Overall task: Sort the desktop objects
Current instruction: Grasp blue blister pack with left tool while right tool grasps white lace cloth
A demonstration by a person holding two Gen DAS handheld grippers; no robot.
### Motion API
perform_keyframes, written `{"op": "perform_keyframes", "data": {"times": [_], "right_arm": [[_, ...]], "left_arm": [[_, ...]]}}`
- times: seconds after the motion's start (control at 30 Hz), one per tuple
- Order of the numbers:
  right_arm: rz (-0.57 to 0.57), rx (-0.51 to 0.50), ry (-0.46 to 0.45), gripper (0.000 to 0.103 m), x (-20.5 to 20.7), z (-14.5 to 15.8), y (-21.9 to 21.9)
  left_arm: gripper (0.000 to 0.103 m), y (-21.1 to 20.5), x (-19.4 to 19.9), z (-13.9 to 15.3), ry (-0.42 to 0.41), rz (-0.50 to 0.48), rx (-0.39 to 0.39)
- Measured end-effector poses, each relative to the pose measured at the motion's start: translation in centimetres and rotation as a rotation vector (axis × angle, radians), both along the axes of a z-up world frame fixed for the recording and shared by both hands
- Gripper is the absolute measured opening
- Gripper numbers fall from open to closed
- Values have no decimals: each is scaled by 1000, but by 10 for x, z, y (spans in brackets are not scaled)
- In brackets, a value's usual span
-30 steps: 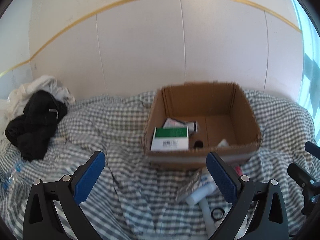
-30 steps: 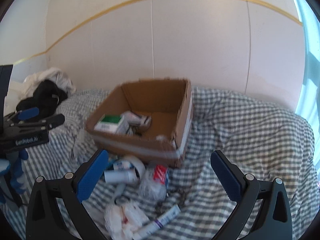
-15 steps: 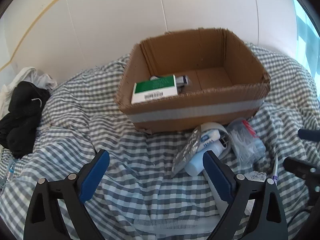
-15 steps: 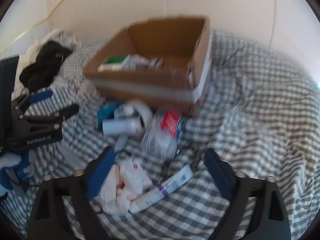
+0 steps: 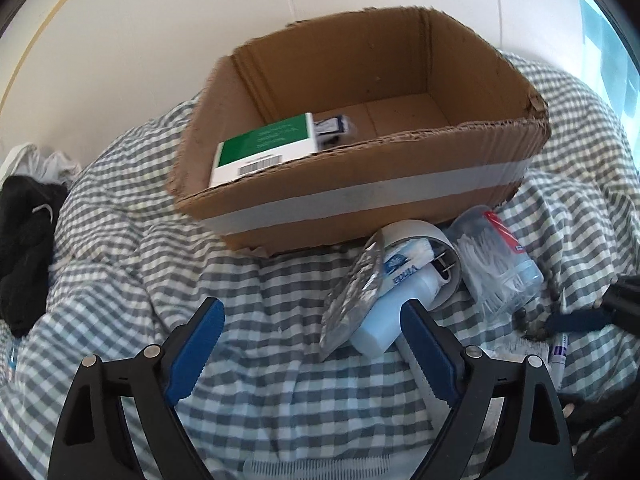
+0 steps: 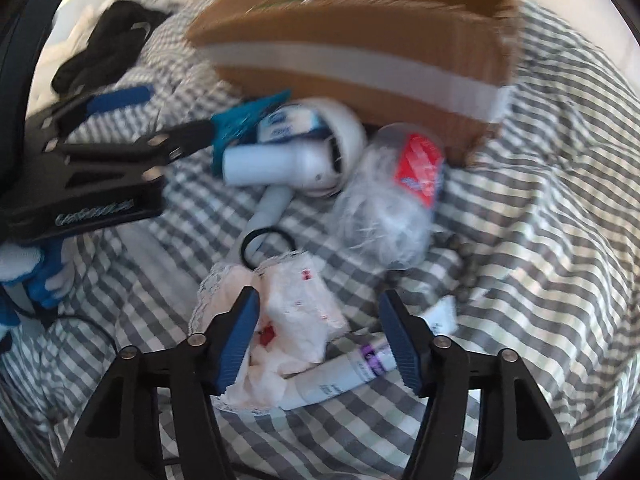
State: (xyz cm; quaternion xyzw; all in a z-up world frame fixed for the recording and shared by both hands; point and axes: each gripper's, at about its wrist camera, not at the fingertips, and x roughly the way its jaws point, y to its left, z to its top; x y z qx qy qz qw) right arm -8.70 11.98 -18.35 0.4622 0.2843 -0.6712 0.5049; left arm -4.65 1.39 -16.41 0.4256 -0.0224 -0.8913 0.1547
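Note:
A cardboard box [image 5: 360, 200] with a grey tape band sits on a checked sheet [image 5: 160, 264] and holds a green-and-white carton [image 5: 266, 148]. In front of it lie a foil blister pack [image 5: 352, 292], a white bottle [image 5: 390, 308], a tape roll [image 5: 424, 236] and a clear tub of cotton swabs [image 5: 500, 268]. My left gripper [image 5: 310, 346] is open just before the blister pack. My right gripper [image 6: 320, 336] is open over a white lace cloth [image 6: 288, 320], beside a purple-labelled tube [image 6: 344, 372]. The bottle [image 6: 272, 164], the tub [image 6: 392, 208] and the box [image 6: 360, 44] lie beyond.
A black hair tie [image 6: 268, 246] lies by the cloth. Dark beads [image 6: 460, 252] lie right of the tub. A pile of black and white clothes [image 5: 28, 232] lies far left. A white wall [image 5: 160, 40] stands behind the box. The left gripper's body [image 6: 92, 184] shows at the right view's left.
Both grippers have moved forward and down toward the pile in front of the box. The right gripper's fingers now stand over the lace cloth and are closer together.

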Motion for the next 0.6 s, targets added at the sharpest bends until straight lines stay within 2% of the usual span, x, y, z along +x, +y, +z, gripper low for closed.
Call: {"op": "perform_keyframes", "data": {"times": [0.03, 0.07, 0.13, 0.17, 0.2, 0.23, 0.27, 0.3, 0.43, 0.6], "right_arm": [[14, 16, 5, 48, 3, -4, -3], [29, 41, 15, 43, 7, -9, -6], [43, 57, 20, 29, 10, -13, -8], [48, 58, 12, 22, 11, -15, -9], [49, 57, 6, 18, 11, -16, -8], [48, 55, 1, 15, 11, -16, -8], [48, 50, -5, 13, 11, -16, -6], [50, 46, -6, 11, 11, -16, -6], [34, 16, 11, 7, 12, -11, -1], [-58, -102, -59, 7, -7, 3, 19]], "left_arm": [[92, 1, -4, -1, -2, -4, -7], [89, 1, -8, -3, -7, -6, -16], [76, 0, -15, -10, -37, -1, -15], [59, -2, -18, -14, -54, 4, -7], [37, -4, -20, -18, -71, 5, 7], [27, -6, -22, -22, -91, 2, 26], [14, -8, -24, -26, -105, 1, 41], [10, -10, -25, -29, -115, 2, 55], [9, -10, -17, -23, -90, 5, 56], [8, -5, -3, -7, -52, -3, 40]]}}
